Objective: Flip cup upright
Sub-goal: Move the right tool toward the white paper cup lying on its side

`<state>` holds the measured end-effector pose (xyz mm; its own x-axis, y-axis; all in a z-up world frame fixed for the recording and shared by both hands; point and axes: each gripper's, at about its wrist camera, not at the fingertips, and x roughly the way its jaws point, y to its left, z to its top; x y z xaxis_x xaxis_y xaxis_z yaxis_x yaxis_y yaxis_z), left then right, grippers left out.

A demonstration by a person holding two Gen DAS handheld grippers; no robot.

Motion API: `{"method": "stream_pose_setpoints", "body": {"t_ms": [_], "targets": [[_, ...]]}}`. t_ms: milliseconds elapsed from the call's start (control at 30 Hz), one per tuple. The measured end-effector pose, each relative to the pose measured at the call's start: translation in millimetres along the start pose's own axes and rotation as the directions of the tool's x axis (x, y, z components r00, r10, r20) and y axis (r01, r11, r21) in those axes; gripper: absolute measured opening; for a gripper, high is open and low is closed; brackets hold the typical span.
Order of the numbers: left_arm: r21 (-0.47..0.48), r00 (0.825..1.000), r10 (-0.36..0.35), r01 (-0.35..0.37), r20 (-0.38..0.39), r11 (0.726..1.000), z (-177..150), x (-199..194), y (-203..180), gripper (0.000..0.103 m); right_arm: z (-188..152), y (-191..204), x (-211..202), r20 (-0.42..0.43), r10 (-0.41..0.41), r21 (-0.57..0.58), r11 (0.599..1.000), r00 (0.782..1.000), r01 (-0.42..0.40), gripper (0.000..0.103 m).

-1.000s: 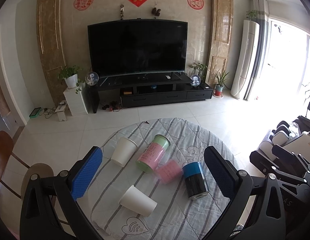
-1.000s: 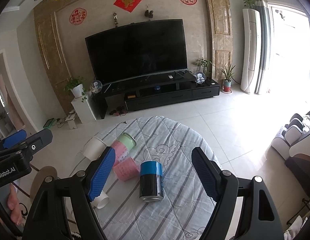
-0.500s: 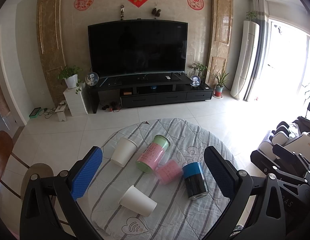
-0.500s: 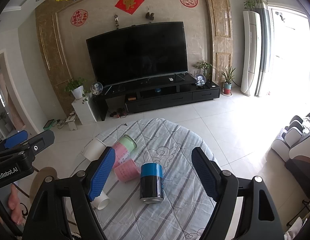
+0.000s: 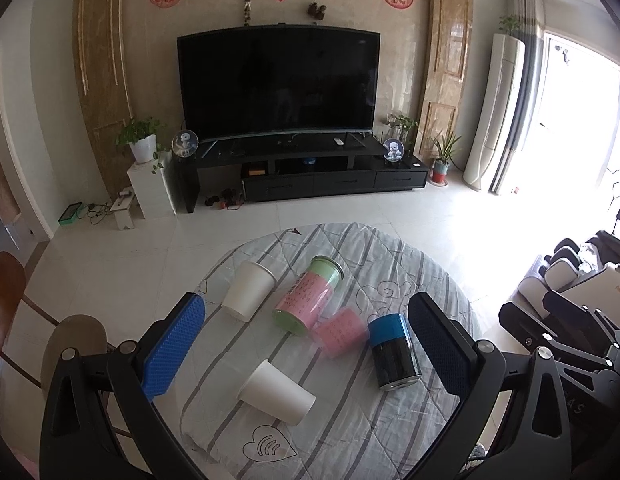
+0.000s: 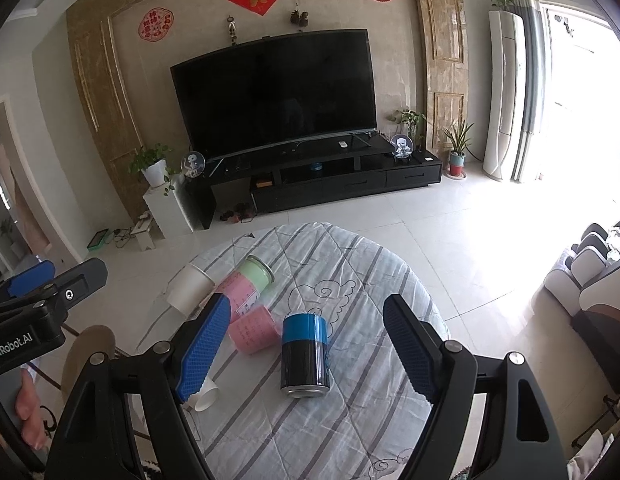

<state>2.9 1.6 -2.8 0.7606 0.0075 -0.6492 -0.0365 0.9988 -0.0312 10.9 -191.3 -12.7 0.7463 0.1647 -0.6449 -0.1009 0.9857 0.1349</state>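
Observation:
Several cups lie on their sides on a round table with a striped cloth point(image 5: 350, 432). A white paper cup point(image 5: 276, 394) lies nearest, a second white cup point(image 5: 248, 290) farther left. A green-and-pink cup point(image 5: 308, 300), a small pink cup point(image 5: 342, 332) and a blue-and-black cup point(image 5: 392, 352) lie to the right. My left gripper point(image 5: 306, 344) is open and empty above them. My right gripper point(image 6: 306, 344) is open and empty, with the blue-and-black cup point(image 6: 305, 354) between its fingers in view. The pink cup point(image 6: 254, 332) lies left of it.
The left gripper's body point(image 6: 38, 308) shows at the left edge of the right wrist view. A wooden chair point(image 5: 6, 308) stands left of the table. A massage chair point(image 5: 582, 304) stands right. A TV point(image 5: 278, 84) on a black stand is across the tiled floor.
The right gripper has moved slightly nearer the blue-and-black cup. The left gripper and the cups have not visibly moved.

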Motion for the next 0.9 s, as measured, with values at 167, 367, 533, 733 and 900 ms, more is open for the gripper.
{"method": "stream_pose_setpoints", "body": {"t_ms": [167,367,533,733,900], "targets": [[-0.014,0.998,-0.005,0.004,-0.059,1.0,-7,11,4,0.103,-3,-1,10,-0.054,0.002,0.0,1.0,0.999,-0.002,0.08],[-0.024,0.99,-0.007,0.003,-0.14,1.0,-22,24,2,0.103,-16,-2,22,-0.142,0.008,-0.007,1.0,0.99,-0.009,0.08],[-0.037,0.976,-0.004,-0.004,-0.216,0.999,-39,36,1,0.103,-32,-7,34,-0.23,0.014,-0.004,1.0,0.973,-0.015,0.08],[-0.061,0.957,0.022,-0.041,-0.288,0.997,-56,46,1,0.103,-50,-15,47,-0.316,0.03,0.017,1.0,0.948,-0.026,0.08],[-0.057,0.946,0.048,-0.07,-0.322,0.996,-62,52,-9,0.103,-52,-25,53,-0.342,0.052,0.03,0.999,0.938,-0.044,0.08]]}}
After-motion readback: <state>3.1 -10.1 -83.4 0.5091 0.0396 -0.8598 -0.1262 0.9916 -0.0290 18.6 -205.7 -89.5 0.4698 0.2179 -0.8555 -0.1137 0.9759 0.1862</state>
